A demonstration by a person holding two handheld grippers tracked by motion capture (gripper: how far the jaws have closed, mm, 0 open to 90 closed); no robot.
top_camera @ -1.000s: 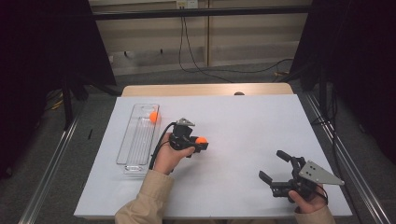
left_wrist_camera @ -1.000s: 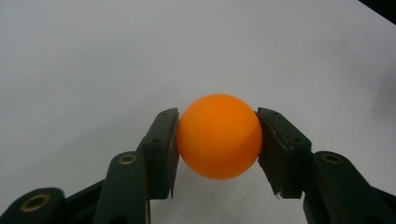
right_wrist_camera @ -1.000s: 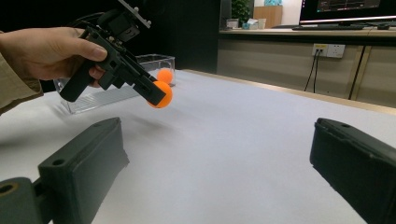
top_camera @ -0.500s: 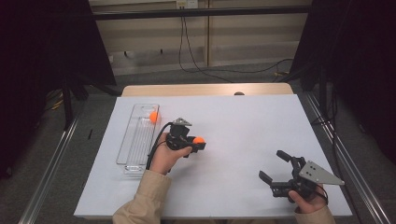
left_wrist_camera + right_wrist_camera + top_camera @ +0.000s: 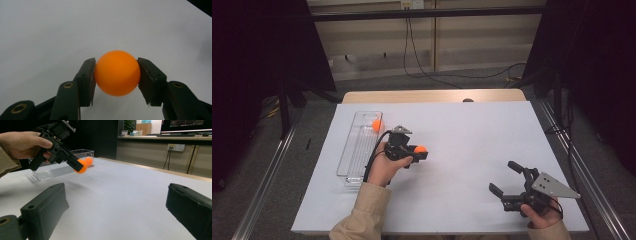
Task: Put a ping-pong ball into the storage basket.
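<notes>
Now your left gripper (image 5: 418, 150) has its jaws clamped on an orange ball (image 5: 117, 73), held above the white counter (image 5: 472, 145) just right of the clear tray (image 5: 354, 150), where a second orange ball (image 5: 376, 125) lies. Your right gripper (image 5: 508, 181) rests well apart, jaws wide and empty.

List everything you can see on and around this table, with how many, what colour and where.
Orange ball: one, orange, clamped in the left gripper above the table.
Second ball: one, orange, in the tray's far end.
Tray: one, clear plastic, long, on the table's left side.
Table: one, white top.
Cables: dark, on the floor beyond the table.
Left gripper: one, black, near the table's middle.
Right gripper: one, black, jaws open, near right corner.
</notes>
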